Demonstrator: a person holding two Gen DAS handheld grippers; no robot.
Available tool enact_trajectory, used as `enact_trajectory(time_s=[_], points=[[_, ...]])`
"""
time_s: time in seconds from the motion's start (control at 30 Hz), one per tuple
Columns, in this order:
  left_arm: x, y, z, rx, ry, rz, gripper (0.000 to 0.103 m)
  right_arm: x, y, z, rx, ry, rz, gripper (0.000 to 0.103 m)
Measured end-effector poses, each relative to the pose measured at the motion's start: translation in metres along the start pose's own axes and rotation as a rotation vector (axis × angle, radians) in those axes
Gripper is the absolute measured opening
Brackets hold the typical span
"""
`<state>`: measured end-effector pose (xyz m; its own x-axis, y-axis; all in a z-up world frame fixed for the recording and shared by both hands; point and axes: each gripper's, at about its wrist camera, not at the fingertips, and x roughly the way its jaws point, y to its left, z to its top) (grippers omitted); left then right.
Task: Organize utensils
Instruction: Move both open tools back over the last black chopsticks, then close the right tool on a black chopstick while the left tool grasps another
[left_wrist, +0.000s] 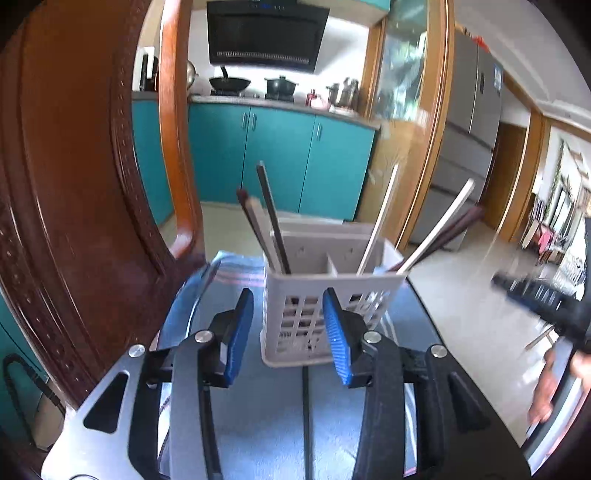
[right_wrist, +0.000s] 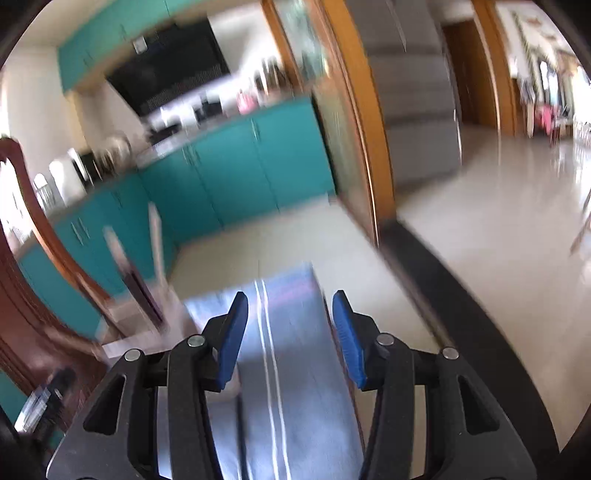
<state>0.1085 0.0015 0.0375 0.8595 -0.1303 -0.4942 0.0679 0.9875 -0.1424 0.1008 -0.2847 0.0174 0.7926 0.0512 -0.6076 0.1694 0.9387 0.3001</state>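
Observation:
A white slotted utensil holder (left_wrist: 328, 295) stands on a blue striped cloth (left_wrist: 240, 269) on the dark table. Dark chopsticks (left_wrist: 271, 218) lean in its left compartment; white and dark ones (left_wrist: 436, 236) lean in its right compartment. My left gripper (left_wrist: 288, 325) is open and empty, just in front of the holder. My right gripper (right_wrist: 290, 332) is open and empty above the blue cloth (right_wrist: 291, 369); this view is blurred. The holder with chopsticks (right_wrist: 147, 288) shows blurred to its left. The right gripper also shows at the right edge of the left wrist view (left_wrist: 535, 295).
A carved wooden chair back (left_wrist: 74, 184) rises close on the left. The table's dark right edge (right_wrist: 461, 295) drops to a pale tiled floor (left_wrist: 480, 314). Teal kitchen cabinets (left_wrist: 277, 155) and a grey fridge (left_wrist: 465, 147) stand behind.

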Motion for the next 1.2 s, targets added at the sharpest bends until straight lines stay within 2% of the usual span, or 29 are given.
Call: enact_trajectory(time_s=[0.13, 0.2, 0.37, 0.6, 0.7, 0.83, 0.87, 0.9, 1.03, 1.2], points=[[0.009, 0.0, -0.004, 0.003, 0.033, 0.02, 0.044, 0.042, 0.016, -0.04, -0.036, 0.188, 0.035, 0.047], [0.012, 0.0, -0.001, 0.003, 0.038, 0.027, 0.046, 0.06, 0.03, -0.054, -0.073, 0.248, 0.05, 0.047], [0.014, 0.001, -0.002, 0.018, 0.042, 0.04, 0.048, 0.091, 0.057, -0.077, -0.152, 0.323, 0.042, 0.047], [0.018, 0.007, -0.01, 0.029, 0.074, 0.059, 0.049, 0.107, 0.074, -0.098, -0.209, 0.386, 0.025, 0.045], [0.018, 0.009, -0.011, 0.035, 0.08, 0.062, 0.049, 0.111, 0.079, -0.104, -0.24, 0.388, -0.016, 0.031], [0.018, 0.01, -0.013, 0.047, 0.088, 0.067, 0.05, 0.112, 0.078, -0.105, -0.227, 0.403, -0.021, 0.02], [0.018, 0.01, -0.014, 0.05, 0.091, 0.068, 0.05, 0.112, 0.077, -0.104, -0.219, 0.411, -0.026, 0.011], [0.018, 0.009, -0.014, 0.053, 0.092, 0.069, 0.05, 0.113, 0.074, -0.104, -0.209, 0.418, -0.028, 0.007], [0.02, 0.006, -0.018, 0.07, 0.103, 0.069, 0.05, 0.11, 0.063, -0.099, -0.172, 0.453, -0.027, 0.007], [0.028, 0.0, -0.025, 0.094, 0.14, 0.066, 0.052, 0.105, 0.046, -0.092, -0.119, 0.453, -0.023, 0.007]])
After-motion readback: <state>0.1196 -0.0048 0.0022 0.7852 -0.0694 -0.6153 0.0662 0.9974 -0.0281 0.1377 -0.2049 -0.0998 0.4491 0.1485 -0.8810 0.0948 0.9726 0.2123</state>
